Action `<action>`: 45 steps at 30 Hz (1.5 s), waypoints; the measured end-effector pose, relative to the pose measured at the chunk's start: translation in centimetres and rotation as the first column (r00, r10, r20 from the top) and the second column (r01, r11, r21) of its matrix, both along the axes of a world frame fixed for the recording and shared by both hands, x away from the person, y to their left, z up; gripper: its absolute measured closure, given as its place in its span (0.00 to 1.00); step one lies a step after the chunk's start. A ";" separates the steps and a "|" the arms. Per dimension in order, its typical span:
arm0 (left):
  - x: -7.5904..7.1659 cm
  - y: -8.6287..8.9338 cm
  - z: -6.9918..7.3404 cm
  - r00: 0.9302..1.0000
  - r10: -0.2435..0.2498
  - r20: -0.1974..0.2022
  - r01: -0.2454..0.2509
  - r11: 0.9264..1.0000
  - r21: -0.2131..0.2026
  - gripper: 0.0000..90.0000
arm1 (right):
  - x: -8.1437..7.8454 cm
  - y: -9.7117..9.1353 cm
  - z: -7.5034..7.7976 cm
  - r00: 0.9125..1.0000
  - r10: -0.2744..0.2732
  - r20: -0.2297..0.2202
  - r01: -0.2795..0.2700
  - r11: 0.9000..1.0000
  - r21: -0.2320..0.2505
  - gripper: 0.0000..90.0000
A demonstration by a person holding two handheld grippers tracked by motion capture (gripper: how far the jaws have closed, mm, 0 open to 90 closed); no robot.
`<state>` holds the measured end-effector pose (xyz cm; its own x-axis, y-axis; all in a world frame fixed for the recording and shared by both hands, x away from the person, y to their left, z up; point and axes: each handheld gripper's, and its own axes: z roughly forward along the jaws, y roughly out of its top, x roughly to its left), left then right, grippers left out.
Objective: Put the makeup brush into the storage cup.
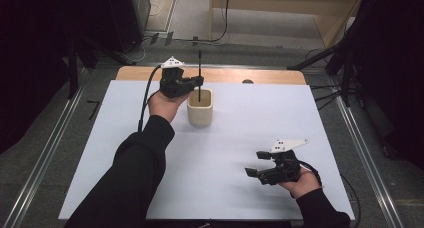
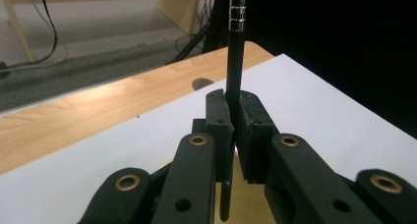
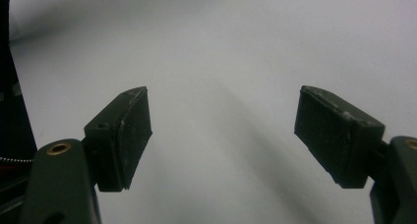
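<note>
A slim black pen (image 1: 199, 73) with a chrome band near its top stands upright in the clamped pads of the left gripper (image 1: 198, 82), its lower end dipping into the open mouth of a cream, round-cornered ceramic cup (image 1: 200, 108) near the far edge of the white table sheet (image 1: 235, 153). In the left gripper view the two black pads press the barrel (image 2: 235, 67) from either side about midway along its length, with the chrome band above the grip and the tip below it, over the cup's pale interior. The pen looks light, stiff and smooth, so it is likely to slip or swing if held loosely; a firm hold on the middle of the barrel, as here, should keep it vertical. The cup seems heavier and steady enough to stay put, though a knock on its rim could tip it. The right gripper (image 1: 260, 164) rests well apart at the near right of the sheet, jaws spread wide and holding nothing.
</note>
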<state>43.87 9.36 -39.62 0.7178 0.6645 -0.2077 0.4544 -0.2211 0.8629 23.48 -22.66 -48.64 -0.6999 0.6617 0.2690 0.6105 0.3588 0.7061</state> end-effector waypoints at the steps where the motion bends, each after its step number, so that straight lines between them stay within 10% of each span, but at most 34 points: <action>1: 0.0 -0.1 -0.1 1.000 -0.007 -0.003 0.007 1.000 0.007 0.94 | 0.0 0.0 0.0 1.000 0.000 0.000 0.000 1.000 0.000 0.25; 36: -0.8 0.2 -2.0 0.997 -0.028 -0.069 0.030 0.999 0.029 0.94 | 0.0 0.1 -0.1 1.000 0.007 -0.003 -0.007 1.000 -0.003 0.25; 42: -0.9 0.5 -1.5 0.995 -0.047 -0.086 0.048 0.999 0.011 0.47 | 0.0 0.2 -0.1 1.000 0.010 -0.005 -0.010 1.000 0.000 0.25; 45: -1.2 0.8 -1.1 0.994 -0.055 -0.091 0.058 0.998 0.028 0.41 | 0.0 0.2 -0.1 1.000 0.010 -0.005 -0.010 1.000 -0.002 0.25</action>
<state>42.68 10.17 -40.74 0.7334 0.6306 -0.2540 0.5165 -0.2739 0.8113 23.50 -22.48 -48.77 -0.7052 0.6550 0.2713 0.6104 0.3662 0.7024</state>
